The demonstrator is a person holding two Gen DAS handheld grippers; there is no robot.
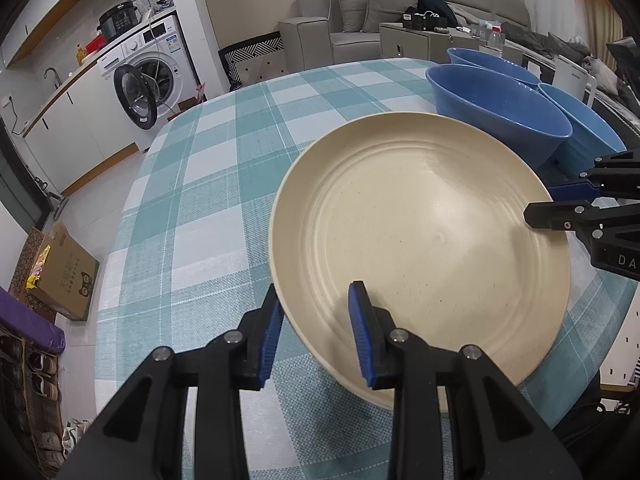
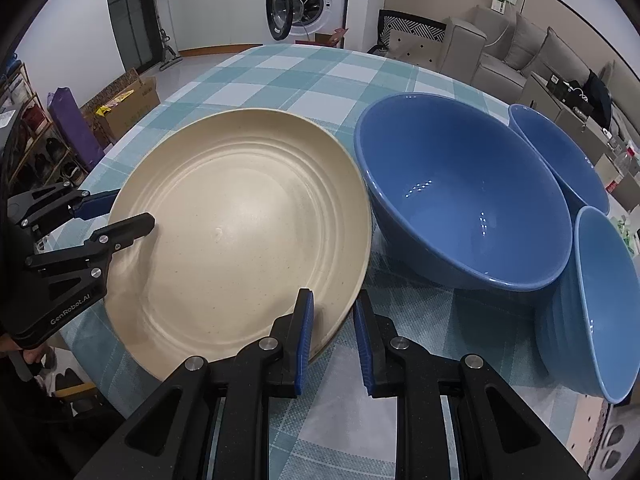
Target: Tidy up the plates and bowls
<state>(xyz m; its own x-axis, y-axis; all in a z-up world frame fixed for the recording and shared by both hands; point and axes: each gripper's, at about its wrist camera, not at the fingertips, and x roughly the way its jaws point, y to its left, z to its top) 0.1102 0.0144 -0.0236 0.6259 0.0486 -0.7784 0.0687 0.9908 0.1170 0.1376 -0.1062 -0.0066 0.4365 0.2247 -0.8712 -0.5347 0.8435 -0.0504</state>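
Observation:
A large cream plate (image 1: 420, 248) lies on the checked tablecloth (image 1: 208, 184); it also shows in the right wrist view (image 2: 240, 232). My left gripper (image 1: 316, 332) is open and straddles the plate's near rim, one finger inside and one outside. My right gripper (image 2: 334, 338) is open and straddles the opposite rim the same way; it shows in the left wrist view (image 1: 560, 200). Three blue bowls stand beside the plate: a big one (image 2: 460, 196), one behind (image 2: 560, 152) and one at the right (image 2: 600, 304).
The round table's edge (image 1: 116, 248) drops to the floor on the left, with a cardboard box (image 1: 64, 272) and a shoe rack below. A washing machine (image 1: 144, 72) and a sofa (image 1: 360, 12) stand beyond the table.

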